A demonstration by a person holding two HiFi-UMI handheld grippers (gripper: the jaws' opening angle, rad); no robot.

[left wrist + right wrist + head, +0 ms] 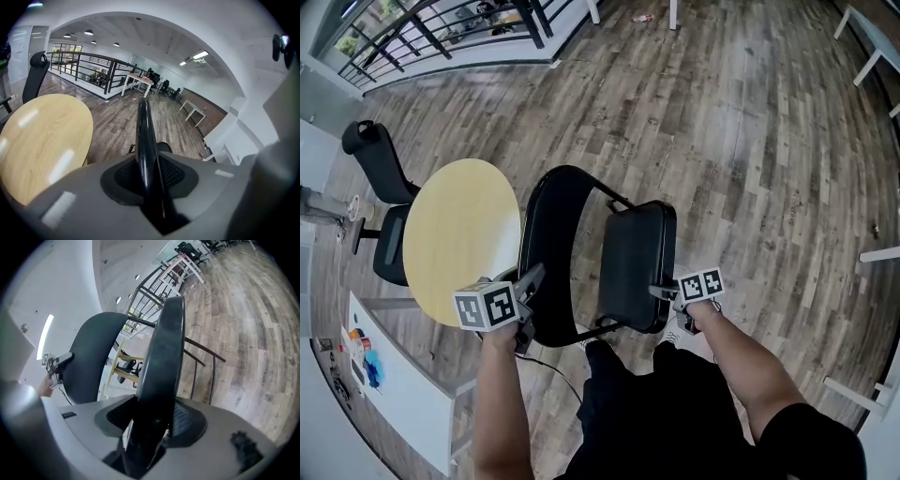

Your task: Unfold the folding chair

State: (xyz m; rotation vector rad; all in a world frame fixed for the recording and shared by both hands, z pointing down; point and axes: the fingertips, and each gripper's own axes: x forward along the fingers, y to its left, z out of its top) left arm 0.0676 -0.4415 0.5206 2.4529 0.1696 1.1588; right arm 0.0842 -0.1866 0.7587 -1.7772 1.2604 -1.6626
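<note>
The black folding chair (581,253) stands partly opened on the wood floor in front of me. In the head view my left gripper (530,281) is shut on the rim of the backrest (548,234), at its near left side. The left gripper view shows that glossy black rim (144,136) clamped between the jaws of the left gripper (150,187). My right gripper (661,292) is shut on the near edge of the padded seat (637,262), which tilts away from the backrest. In the right gripper view the seat (164,357) runs edge-on out of the right gripper (150,427), with the backrest (91,357) to its left.
A round yellow table (459,239) stands close on the chair's left, with a black office chair (380,173) behind it. A white desk (403,384) lies at the lower left. A black railing (422,33) runs along the far left. White table legs (862,56) stand at the right.
</note>
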